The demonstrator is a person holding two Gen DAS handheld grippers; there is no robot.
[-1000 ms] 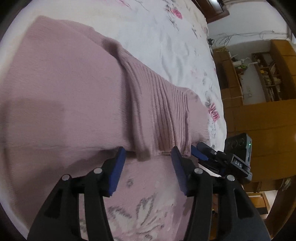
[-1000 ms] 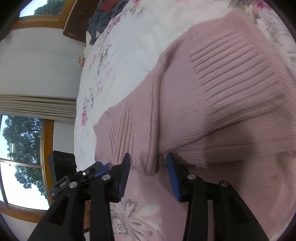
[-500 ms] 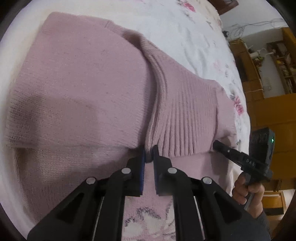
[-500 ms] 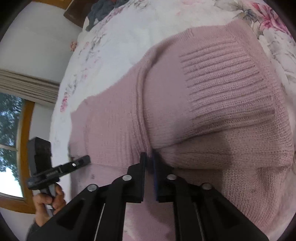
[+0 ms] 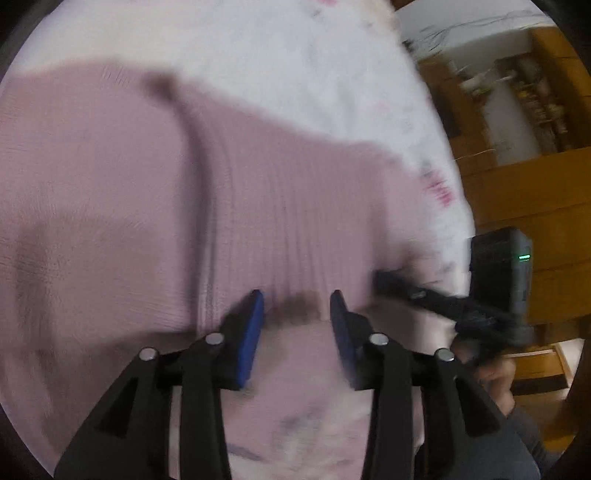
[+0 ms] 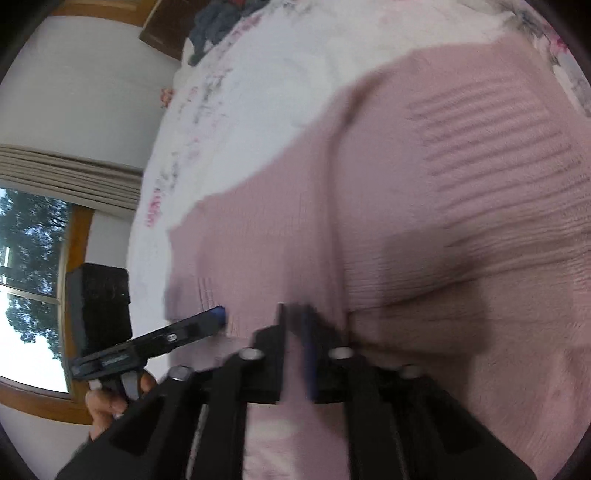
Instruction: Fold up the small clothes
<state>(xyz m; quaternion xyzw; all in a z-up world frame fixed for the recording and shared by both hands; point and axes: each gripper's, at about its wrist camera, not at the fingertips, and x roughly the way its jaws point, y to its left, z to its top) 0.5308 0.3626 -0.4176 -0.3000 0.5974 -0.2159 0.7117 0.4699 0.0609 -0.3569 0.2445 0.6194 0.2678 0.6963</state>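
Left wrist view, blurred by motion. Pink knit sweater (image 5: 110, 192): lying folded on a white floral bedspread (image 5: 295, 66), filling most of the frame; plain knit at left, a ribbed panel at right, a dark crease running between them; the folded edge is sitting just ahead of the fingertips, over a lower pink layer. Left gripper (image 5: 297, 306): blue-padded jaws standing wide apart, gripping nothing, the sweater's edge lying between them. Right gripper (image 5: 384, 282): showing at the right, its dark tip touching the ribbed corner, a hand (image 5: 491, 376) holding its handle. Wooden furniture (image 5: 524, 192): standing beyond the bed.

Right wrist view, also blurred. Sweater (image 6: 424, 221): spreading across the right and centre, ribbed bands at upper right, a raised seam curving down the middle. Right gripper (image 6: 295, 317): jaws showing only a narrow gap; whether cloth is being pinched cannot be told through the blur. Left gripper (image 6: 218, 315): reaching in from the left, blue tip at the sweater's near edge, a hand (image 6: 107, 402) beneath. Window (image 6: 29, 277) and grey clothes (image 6: 218, 26): appearing at left and top.
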